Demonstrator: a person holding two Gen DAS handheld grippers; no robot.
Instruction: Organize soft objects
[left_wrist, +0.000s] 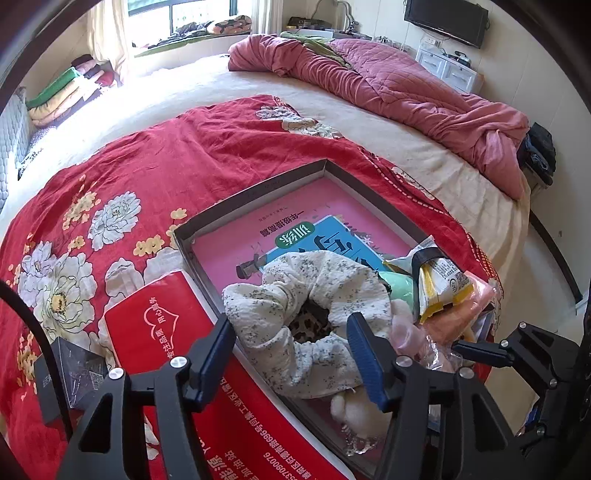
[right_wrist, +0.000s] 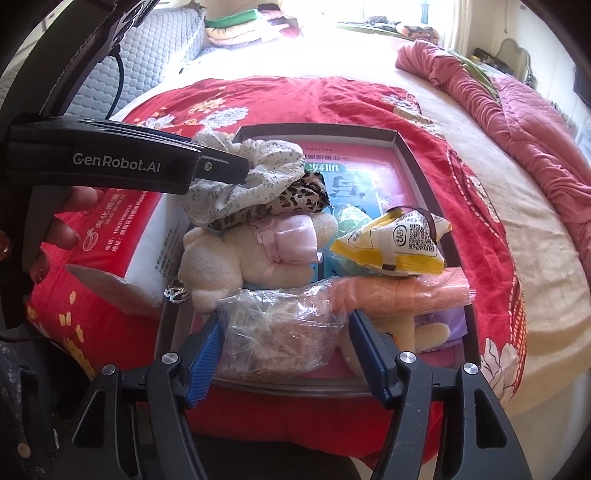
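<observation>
A shallow grey box (left_wrist: 255, 190) lies on the bed with a pink book in its bottom. On the book lies a white floral scrunchie (left_wrist: 314, 280), and my left gripper (left_wrist: 291, 321) stands open around it, a finger on each side. Under the scrunchie are a leopard-print scrunchie (right_wrist: 295, 199), a cream plush toy (right_wrist: 229, 258) and a pink satin piece (right_wrist: 291, 240). My right gripper (right_wrist: 287, 317) is open at the box's near edge, with a clear plastic bag (right_wrist: 280, 332) between its fingers. A yellow snack packet (right_wrist: 399, 243) rests on a wrapped orange cloth (right_wrist: 406, 295).
A red floral blanket (left_wrist: 147, 166) covers the bed under the box. A red-and-white tissue pack (left_wrist: 166, 332) lies left of the box, with a small black box (left_wrist: 74, 369) beside it. A pink quilt (left_wrist: 406, 81) is bunched at the far side. A hand (right_wrist: 66, 221) holds the left gripper.
</observation>
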